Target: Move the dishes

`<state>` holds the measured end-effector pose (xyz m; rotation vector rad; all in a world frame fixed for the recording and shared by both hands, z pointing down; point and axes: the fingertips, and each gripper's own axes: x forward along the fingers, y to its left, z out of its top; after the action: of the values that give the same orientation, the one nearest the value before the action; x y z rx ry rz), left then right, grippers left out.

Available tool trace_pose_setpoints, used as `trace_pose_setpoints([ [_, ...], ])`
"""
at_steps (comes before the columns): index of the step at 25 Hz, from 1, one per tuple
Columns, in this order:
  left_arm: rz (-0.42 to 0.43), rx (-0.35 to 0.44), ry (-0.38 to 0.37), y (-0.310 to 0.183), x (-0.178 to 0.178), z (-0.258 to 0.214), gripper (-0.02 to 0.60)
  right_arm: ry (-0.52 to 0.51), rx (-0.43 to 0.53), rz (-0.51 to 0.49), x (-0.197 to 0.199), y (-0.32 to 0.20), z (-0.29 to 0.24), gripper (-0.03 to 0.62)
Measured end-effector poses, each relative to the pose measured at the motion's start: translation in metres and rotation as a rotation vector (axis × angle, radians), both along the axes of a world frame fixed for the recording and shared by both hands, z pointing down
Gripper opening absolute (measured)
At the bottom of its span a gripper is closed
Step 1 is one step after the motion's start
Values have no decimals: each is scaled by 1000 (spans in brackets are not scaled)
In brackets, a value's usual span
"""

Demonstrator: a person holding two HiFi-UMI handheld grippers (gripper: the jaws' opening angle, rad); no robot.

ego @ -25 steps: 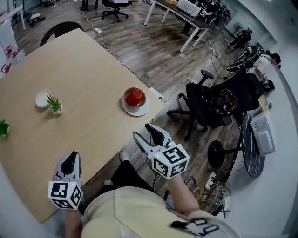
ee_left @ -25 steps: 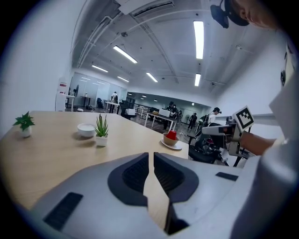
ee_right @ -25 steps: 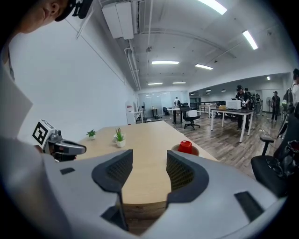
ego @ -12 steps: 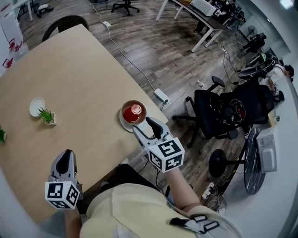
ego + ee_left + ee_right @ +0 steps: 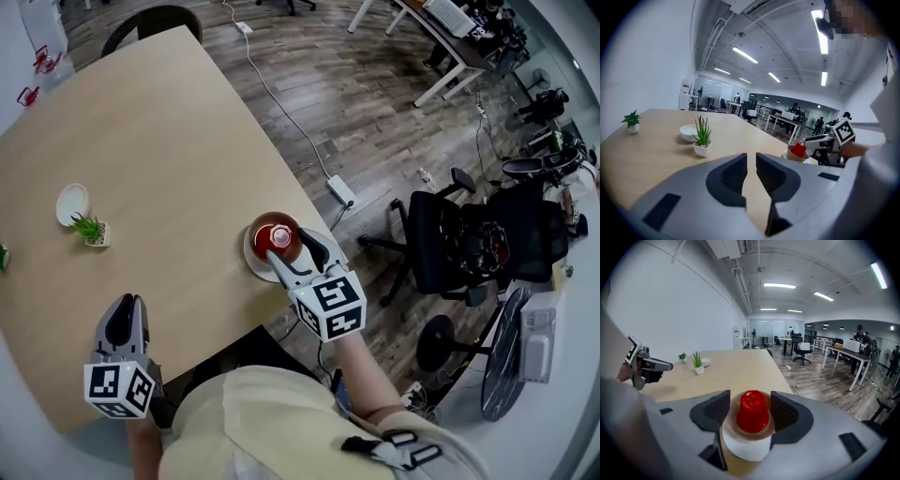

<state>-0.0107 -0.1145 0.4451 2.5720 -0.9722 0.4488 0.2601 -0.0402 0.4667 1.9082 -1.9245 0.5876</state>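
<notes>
A red cup (image 5: 278,234) stands upside down in a brown bowl (image 5: 732,428) on a white plate (image 5: 251,258), near the table's right edge. My right gripper (image 5: 292,246) is open, one jaw on each side of the cup and bowl, above the plate (image 5: 745,449). No contact with the cup (image 5: 753,412) shows. A small white bowl (image 5: 71,202) sits far left beside a potted plant (image 5: 91,230). At the table's near edge my left gripper (image 5: 122,323) is shut and holds nothing; the left gripper view shows only a sliver between its jaws.
The wooden table (image 5: 169,159) ends just right of the plate. On the floor beyond are a black office chair (image 5: 469,244) and a power strip (image 5: 340,190) with its cable. Another small plant (image 5: 631,121) stands at the table's far left.
My right gripper has moved forward to the plate, and its jaws now flank the red cup. The left gripper has stayed near the table's edge.
</notes>
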Motion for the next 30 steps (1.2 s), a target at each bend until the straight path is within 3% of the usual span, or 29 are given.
trace_pose_setpoints([
  [16, -147, -5, -41, -14, 1, 3, 130, 28, -109, -150, 5, -22, 32, 275],
  [27, -157, 13, -96, -17, 16, 4, 190, -10, -122, -220, 3, -26, 36, 254],
  [30, -161, 6, -82, -14, 18, 4, 202, -6, -123, -250, 1, -25, 36, 252],
])
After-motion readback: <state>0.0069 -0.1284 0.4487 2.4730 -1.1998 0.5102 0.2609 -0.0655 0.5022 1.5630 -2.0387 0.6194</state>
